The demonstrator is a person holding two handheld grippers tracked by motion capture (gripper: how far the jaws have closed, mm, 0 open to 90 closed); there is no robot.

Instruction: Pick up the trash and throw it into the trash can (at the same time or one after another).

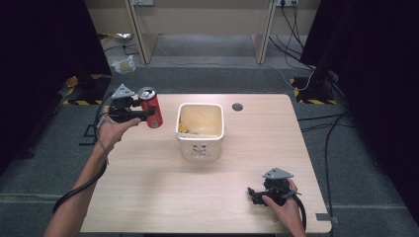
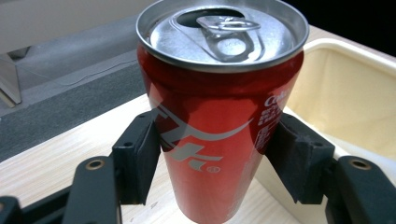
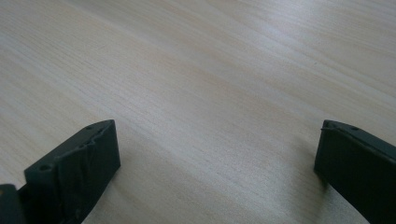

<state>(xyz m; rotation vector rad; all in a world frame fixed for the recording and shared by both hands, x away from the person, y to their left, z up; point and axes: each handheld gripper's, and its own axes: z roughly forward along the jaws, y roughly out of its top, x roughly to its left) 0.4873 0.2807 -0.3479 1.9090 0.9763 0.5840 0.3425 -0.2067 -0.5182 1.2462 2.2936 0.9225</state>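
Left gripper [image 2: 212,158]: both pads clamp the red can [image 2: 217,116] at mid-body, one pad on each side, contact visible in the left gripper view. Can is upright with a slight tilt, tab end up, mouth opened. It hangs clear of the table [image 1: 148,182], off the left edge near the far corner in the high view [image 1: 150,107]. The gripper [image 1: 148,116] points level, toward the bin, grey plate on top. The left hand [image 1: 112,129] wraps the body from below, with the forearm running diagonally up from the bottom left corner and the cable looping under it.

The cream bin [image 1: 200,143] sits mid-table, just right of the can, not touching it. Some yellowish scraps lie inside. In the left gripper view its rim [image 2: 355,51] is right behind the can.

Right gripper [image 3: 215,163]: jaws wide apart, nothing between them, bare wood underneath. In the high view it [image 1: 253,193] sits low at the table's near right corner, jaws pointing left, with the right hand [image 1: 284,205] gripping it from the near edge. It is well apart from the bin and can.
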